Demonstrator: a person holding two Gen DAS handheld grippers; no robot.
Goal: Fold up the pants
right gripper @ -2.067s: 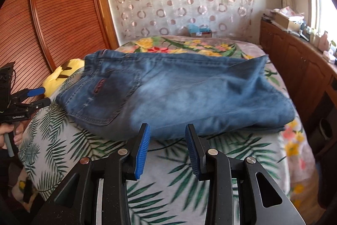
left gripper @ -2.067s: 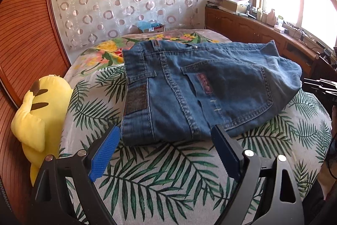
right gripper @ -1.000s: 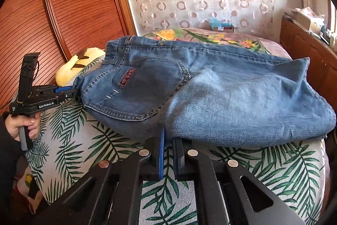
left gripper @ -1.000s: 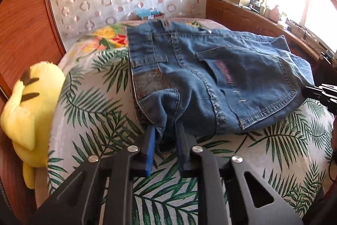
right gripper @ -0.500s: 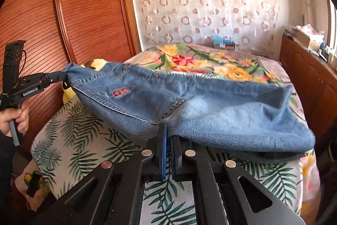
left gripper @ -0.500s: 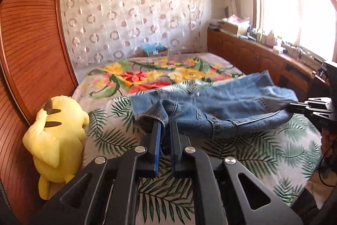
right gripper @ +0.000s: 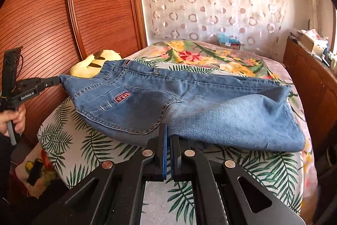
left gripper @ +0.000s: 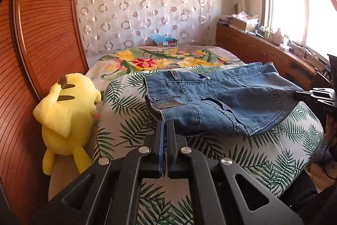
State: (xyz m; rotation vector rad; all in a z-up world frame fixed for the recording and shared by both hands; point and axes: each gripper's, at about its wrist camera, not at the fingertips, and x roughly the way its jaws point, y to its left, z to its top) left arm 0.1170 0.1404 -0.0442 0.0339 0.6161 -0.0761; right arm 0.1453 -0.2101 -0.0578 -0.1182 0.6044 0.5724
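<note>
Evidently the blue jeans [right gripper: 189, 102] are partway through a fold: already doubled into a short, thick bundle, they are lifted along their near edge and sag across the palm-leaf bedspread [right gripper: 69, 140] at the near end of the bed, with the far edge resting on the cloth. The left gripper [left gripper: 165, 125] has its jaws pinched onto the waistband-side corner by the back pocket, and the right gripper [right gripper: 168, 130] has its jaws closed tight on the near hem of the denim below the pocket with the small red label [right gripper: 122, 97]; each grip shows only a thin sliver between the blue pads, filled with fabric. To do this step well, I would judge that both held points should travel together, at the same height and pace, so the lifted edge stays straight and taut rather than drooping in the middle. The carry should go up and over toward the flowered blanket [left gripper: 160, 60], laying the near edge square onto the far edge before either grip lets go. Denim this thick is heavy and could slide from a shallow pinch, so a steady pull without jerks looks wise. The yellow plush toy [left gripper: 67, 111] lies beside the wooden headboard panel [left gripper: 42, 35], apart from the jeans, and should stay out of the path.
</note>
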